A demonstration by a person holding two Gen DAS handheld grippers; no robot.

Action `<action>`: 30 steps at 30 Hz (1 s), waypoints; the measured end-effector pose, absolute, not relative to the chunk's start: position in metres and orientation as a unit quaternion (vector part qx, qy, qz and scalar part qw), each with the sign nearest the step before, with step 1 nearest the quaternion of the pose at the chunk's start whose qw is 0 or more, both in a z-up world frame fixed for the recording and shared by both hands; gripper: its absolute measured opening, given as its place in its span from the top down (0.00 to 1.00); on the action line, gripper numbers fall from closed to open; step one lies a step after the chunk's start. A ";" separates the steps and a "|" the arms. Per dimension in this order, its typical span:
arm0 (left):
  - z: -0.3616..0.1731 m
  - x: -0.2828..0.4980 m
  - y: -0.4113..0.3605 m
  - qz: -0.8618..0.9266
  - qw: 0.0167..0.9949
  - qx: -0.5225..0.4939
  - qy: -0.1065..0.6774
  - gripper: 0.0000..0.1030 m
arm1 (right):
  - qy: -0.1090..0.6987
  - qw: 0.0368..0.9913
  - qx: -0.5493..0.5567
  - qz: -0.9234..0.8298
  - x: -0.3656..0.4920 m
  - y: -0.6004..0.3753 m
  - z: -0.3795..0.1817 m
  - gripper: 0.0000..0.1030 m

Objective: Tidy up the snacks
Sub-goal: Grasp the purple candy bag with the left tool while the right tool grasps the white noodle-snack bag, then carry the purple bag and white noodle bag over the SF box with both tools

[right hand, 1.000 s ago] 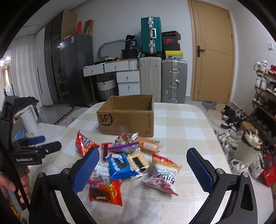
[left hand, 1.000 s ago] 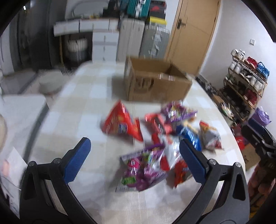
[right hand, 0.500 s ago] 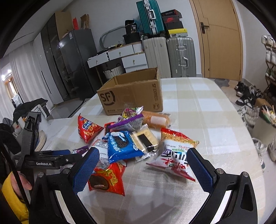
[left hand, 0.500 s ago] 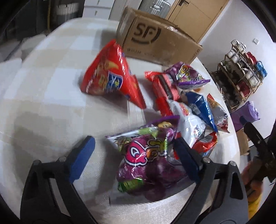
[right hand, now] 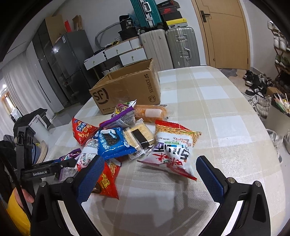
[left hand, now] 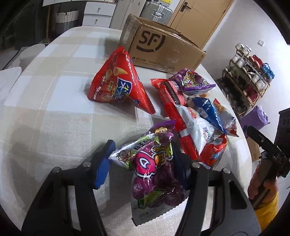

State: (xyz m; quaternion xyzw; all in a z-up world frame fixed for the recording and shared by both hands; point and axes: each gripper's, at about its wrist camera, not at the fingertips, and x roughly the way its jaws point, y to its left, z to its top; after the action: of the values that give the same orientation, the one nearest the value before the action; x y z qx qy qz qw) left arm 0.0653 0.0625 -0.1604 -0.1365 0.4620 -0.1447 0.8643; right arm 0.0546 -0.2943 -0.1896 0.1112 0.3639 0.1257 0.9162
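Snack packets (right hand: pixel 126 141) before the cardboard box (right hand: pixel 130 87), on table (right hand: pixel 226 130)

Behind my table (right hand: pixel 213 101), checked beige and white | wooden door (right hand: pixel 226 34) in a white wall | grey suitcases (right hand: pixel 170 47) beside it, a teal one (right hand: pixel 145 9) stacked above | white drawer units (right hand: pixel 116 54) | dark fridge (right hand: pixel 70 59) left | shoe rack (left hand: pixel 248 81) right | shoes on the floor (right hand: pixel 255 87).

Your purple candy bag (left hand: pixel 155 167) sits crumpled at the near end of the snack pile. Beyond it you see a red cone-snack pouch (left hand: pixel 117 85) standing like a pyramid, a blue cookie pack (right hand: pixel 113 143), and a noodle packet (right hand: pixel 172 147) lying flat. The open cardboard box (right hand: pixel 126 89) stands upright behind them.
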 end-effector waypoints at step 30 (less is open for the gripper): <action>-0.127 0.032 0.087 -0.139 0.896 -0.122 0.405 0.45 | 0.446 0.884 0.104 0.090 0.129 -0.302 -0.214 0.23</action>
State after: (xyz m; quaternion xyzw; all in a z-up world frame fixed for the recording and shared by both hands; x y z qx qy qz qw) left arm 0.0319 0.0867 -0.1272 -0.1218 0.4050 -0.1386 0.8955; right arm 0.1288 -0.3021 -0.2141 0.1041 0.4459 0.0898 0.8845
